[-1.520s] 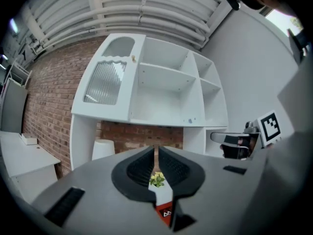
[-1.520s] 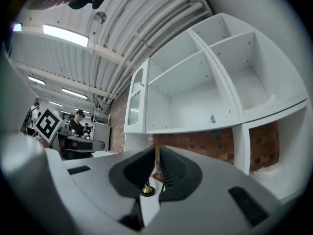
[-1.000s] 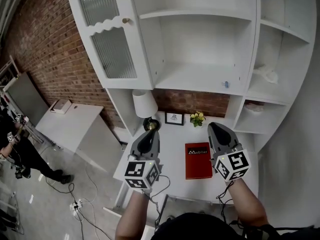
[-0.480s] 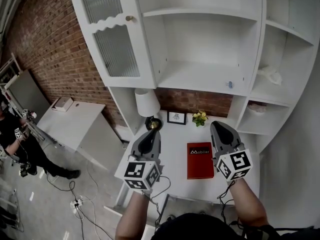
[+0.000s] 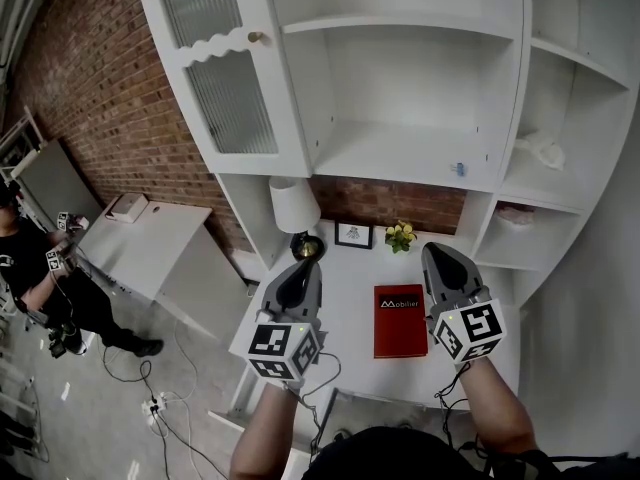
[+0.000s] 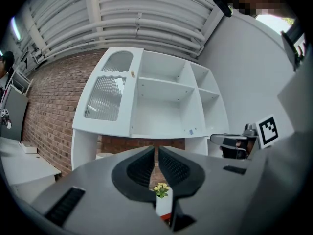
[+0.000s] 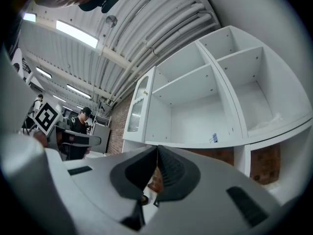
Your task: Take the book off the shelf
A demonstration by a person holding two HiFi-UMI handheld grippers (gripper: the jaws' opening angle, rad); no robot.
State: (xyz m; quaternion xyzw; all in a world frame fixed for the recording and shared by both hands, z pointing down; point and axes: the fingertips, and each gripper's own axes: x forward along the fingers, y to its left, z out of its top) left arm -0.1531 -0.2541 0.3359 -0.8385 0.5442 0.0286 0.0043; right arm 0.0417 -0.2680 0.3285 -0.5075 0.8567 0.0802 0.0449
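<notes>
Book, step in hand: the book (image 5: 398, 320) lies on the white desk top (image 5: 345, 318) under the shelves, not in any compartment. I judge it is either already down, or this ledge is the shelf meant; I cannot tell which. My left gripper (image 5: 301, 268) and right gripper (image 5: 432, 256) hover to either side of it, touching nothing.
Next move: if it is still to be lifted, I would have to open one pair of jaws and bring it down to an edge. A flat book gives little to pinch, so I would probably nudge it to the desk's front lip first.
Left tongs: closed, pad against pad, nothing between them.
Right tongs: closed and empty as well, just beside the book's right edge.
Book, look: red cover facing up, white lettering near its far edge, thin, squared to the desk.
Desk back: table lamp (image 5: 293, 206), small framed picture (image 5: 352, 235), and pot of yellow flowers (image 5: 400, 235).
Shelf unit (image 5: 400, 158): no books; a small blue thing (image 5: 458, 169) near the front of the middle shelf.
</notes>
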